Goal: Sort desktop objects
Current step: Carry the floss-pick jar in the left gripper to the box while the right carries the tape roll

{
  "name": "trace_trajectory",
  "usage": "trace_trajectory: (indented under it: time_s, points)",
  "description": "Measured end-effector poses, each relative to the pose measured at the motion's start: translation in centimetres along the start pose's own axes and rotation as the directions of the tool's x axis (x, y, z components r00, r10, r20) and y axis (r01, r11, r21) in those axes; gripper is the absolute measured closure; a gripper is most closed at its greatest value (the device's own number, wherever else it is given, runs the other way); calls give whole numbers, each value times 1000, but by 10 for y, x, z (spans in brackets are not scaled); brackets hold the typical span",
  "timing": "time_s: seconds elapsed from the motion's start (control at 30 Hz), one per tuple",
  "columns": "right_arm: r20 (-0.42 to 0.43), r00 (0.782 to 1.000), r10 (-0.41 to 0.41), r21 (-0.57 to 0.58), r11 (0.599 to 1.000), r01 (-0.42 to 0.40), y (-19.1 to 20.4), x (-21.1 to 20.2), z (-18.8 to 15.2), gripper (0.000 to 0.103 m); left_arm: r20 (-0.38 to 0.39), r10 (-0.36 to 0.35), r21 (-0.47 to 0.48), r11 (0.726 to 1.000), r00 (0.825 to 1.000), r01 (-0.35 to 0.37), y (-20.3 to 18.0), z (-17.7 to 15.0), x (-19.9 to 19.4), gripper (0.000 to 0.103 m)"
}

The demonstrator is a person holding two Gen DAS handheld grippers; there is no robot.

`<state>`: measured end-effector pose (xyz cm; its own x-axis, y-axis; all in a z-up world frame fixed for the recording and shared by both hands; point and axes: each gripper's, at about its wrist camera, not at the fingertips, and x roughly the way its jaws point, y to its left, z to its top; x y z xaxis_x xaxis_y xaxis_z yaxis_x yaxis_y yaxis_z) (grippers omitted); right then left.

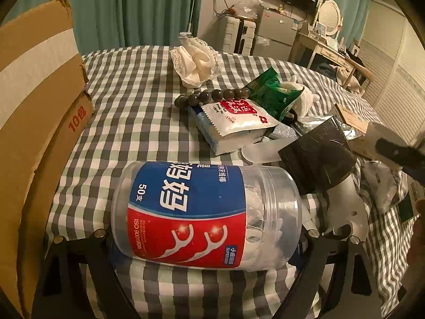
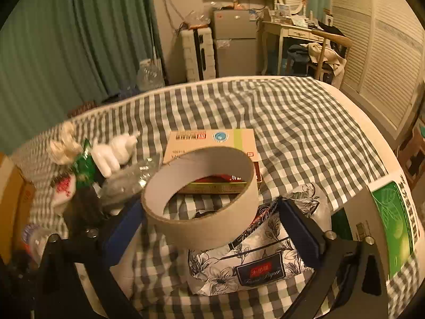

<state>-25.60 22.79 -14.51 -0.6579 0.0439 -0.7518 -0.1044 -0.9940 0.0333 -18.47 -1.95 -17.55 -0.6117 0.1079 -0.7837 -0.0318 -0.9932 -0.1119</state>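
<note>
My widest reference is the checked cloth point(image 1: 138, 101) covering the whole work surface, with a tall cardboard box point(image 1: 34, 111) standing along its left edge in the left wrist view. Next in size, in the right wrist view, a floral tissue pack point(image 2: 255, 263) lies on the cloth directly under my right gripper point(image 2: 212, 220), and a flat printed carton point(image 2: 212, 141) sits just beyond it. Between my right fingers I have a cardboard tape ring point(image 2: 202, 196), tilted with its hollow facing the camera; the left blue pad point(image 2: 124, 228) touches its wall, while the right pad stands just off it, so I cannot tell whether it is truly clamped (the jaws are spread wide either way). My left gripper point(image 1: 204, 235) stands wide too, its fingers set on either side of a clear floss-pick jar point(image 1: 207, 215) lying on its side on the cloth; I cannot tell if the tips press it. Farther back rest a white sachet point(image 1: 239, 117), a green packet point(image 1: 271, 93), a crumpled lace cloth point(image 1: 196, 63) and a string of dark beads point(image 1: 212, 95).
</note>
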Motion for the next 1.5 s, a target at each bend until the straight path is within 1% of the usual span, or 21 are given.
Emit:
trace_trajectory:
  time_s: [0.03, 0.1, 0.13, 0.17, 0.23, 0.27, 0.3, 0.33, 0.37, 0.5, 0.53, 0.63, 0.9, 1.03, 1.13, 1.2, 1.23, 1.3, 1.37, 1.4, 1.5]
  points:
    - [-12, 1000, -10, -12, 1000, 10, 0, 2, -1, 32, 2, -1, 0, 1000, 1000, 1, 0, 1, 0, 11]
    - [-13, 1000, 8, -11, 1000, -8, -2, 0, -2, 49, 8, 10, -9, 1000, 1000, -10, 1, 1, -2, 11]
    - [-12, 1000, 6, -9, 1000, -6, -2, -1, -4, 74, 12, 8, -14, 1000, 1000, -8, 2, 1, -4, 11]
    - [-9, 1000, 5, -6, 1000, -5, -2, -5, -5, 78, 15, 8, -19, 1000, 1000, -7, 3, 1, -5, 12]
    - [-34, 999, 32, 11, 999, -31, -4, -9, -9, 78, 22, 6, -32, 999, 1000, -5, 7, 1, -9, 11]
    - [-41, 998, 42, 28, 999, -41, -7, -12, -12, 65, 24, 9, -37, 999, 1000, -8, 8, 2, -9, 11]
    - [-40, 998, 52, 46, 998, -50, -9, -16, -15, 57, 28, 12, -45, 999, 1000, -11, 8, 2, -12, 11]
    - [-28, 998, 59, 67, 996, -57, -13, -24, -19, 38, 30, 10, -53, 999, 1000, -8, 10, 3, -13, 11]
    - [-16, 998, 57, 77, 996, -55, -16, -30, -20, 28, 32, 11, -59, 998, 999, -9, 11, 4, -15, 11]
    - [29, 999, 31, 89, 995, -34, -25, -56, -20, 23, 44, 19, -71, 997, 999, -16, 12, 6, -17, 11]
    - [27, 999, 29, 102, 994, -32, -29, -60, -23, 20, 43, 17, -71, 997, 999, -14, 12, 6, -16, 11]
    - [8, 998, 56, 160, 986, -56, -42, -65, -26, 20, 41, 19, -61, 998, 999, -17, 10, 7, -13, 11]
    - [-4, 998, 56, 217, 975, -54, -60, -64, -33, 20, 35, 18, -38, 999, 999, -17, 5, 3, -5, 11]
    - [-29, 998, 51, 288, 957, -40, -71, -55, -37, 20, 30, 11, -47, 999, 999, -9, 5, 3, -2, 11]
    - [-37, 999, 26, 254, 967, -16, -72, -41, -36, 21, 22, 9, -50, 999, 1000, -7, 6, 2, 0, 11]
    - [-65, 997, 38, 237, 971, -22, -73, -33, -34, 50, 25, 11, -45, 999, 1000, -10, 6, 2, -1, 11]
    - [-86, 994, 60, 238, 971, -38, -73, -28, -35, 72, 30, 13, -43, 999, 999, -11, 6, 2, -1, 11]
    - [-92, 992, 86, 226, 972, -64, -70, -29, -39, 82, 47, 14, -39, 999, 999, -12, 6, 0, -3, 12]
    - [-87, 993, 76, 174, 983, -59, -60, -37, -42, 94, 74, 17, -33, 999, 997, -15, 5, -1, -8, 12]
    - [-81, 994, 68, 151, 987, -55, -56, -41, -42, 98, 79, 15, -31, 999, 997, -13, 5, -1, -10, 12]
    - [-39, 992, 119, 135, 984, -113, -47, -63, -42, 100, 85, 10, -35, 999, 996, -7, 7, -1, -18, 12]
